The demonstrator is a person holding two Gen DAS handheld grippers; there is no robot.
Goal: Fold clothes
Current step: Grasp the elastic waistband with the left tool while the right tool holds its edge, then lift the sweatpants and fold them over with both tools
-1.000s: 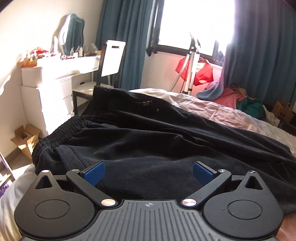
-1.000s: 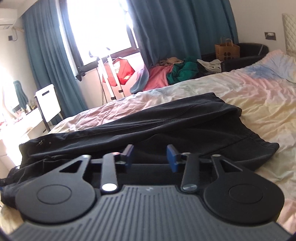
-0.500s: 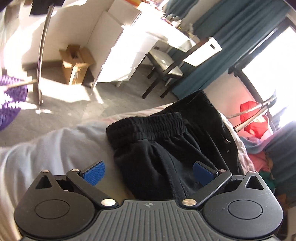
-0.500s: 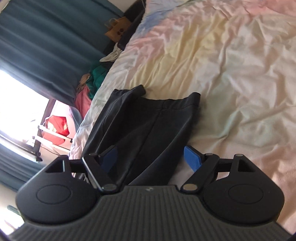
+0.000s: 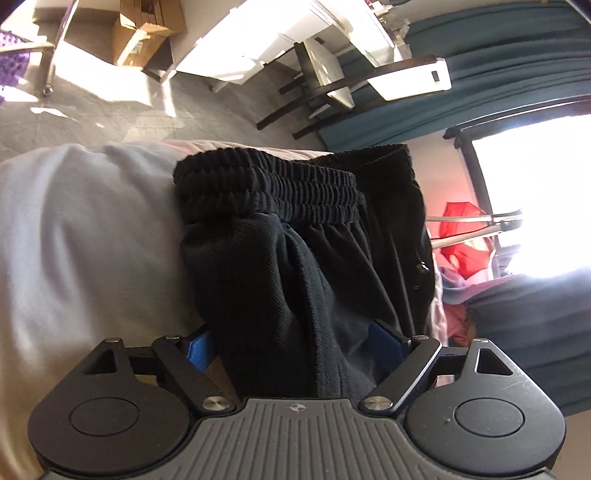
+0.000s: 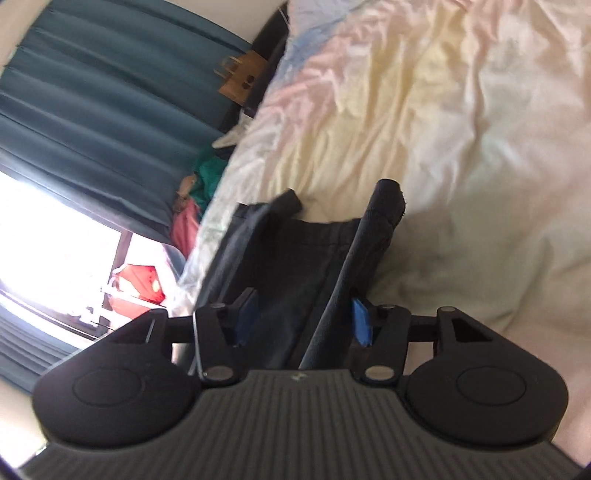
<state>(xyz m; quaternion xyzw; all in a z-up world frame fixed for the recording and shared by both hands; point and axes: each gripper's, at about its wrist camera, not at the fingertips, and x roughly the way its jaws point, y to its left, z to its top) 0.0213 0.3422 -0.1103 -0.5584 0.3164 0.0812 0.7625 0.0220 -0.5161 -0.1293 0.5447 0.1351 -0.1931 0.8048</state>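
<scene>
Black trousers point(image 5: 295, 266) lie on the bed. Their ribbed elastic waistband point(image 5: 266, 192) shows in the left wrist view near the bed's edge. My left gripper point(image 5: 291, 349) is open, with waist-end fabric lying between its blue pads point(image 5: 197, 350). In the right wrist view the trouser legs point(image 6: 295, 258) run away from me, hems curled up at the far end. My right gripper point(image 6: 303, 319) is open, its blue pads point(image 6: 360, 321) on either side of the leg fabric.
The pastel bedsheet point(image 6: 443, 129) spreads right of the legs. Beside the bed are grey floor, cardboard boxes point(image 5: 144, 29), a white dresser point(image 5: 280, 33) and a chair point(image 5: 369, 81). Teal curtains point(image 6: 92, 110), a bright window and a clothes pile point(image 6: 192, 206) lie beyond.
Both grippers tilted from level to looking down along the trousers and came close. Fabric now lies between each pair of pads. The right gripper opened wider, then narrowed.
</scene>
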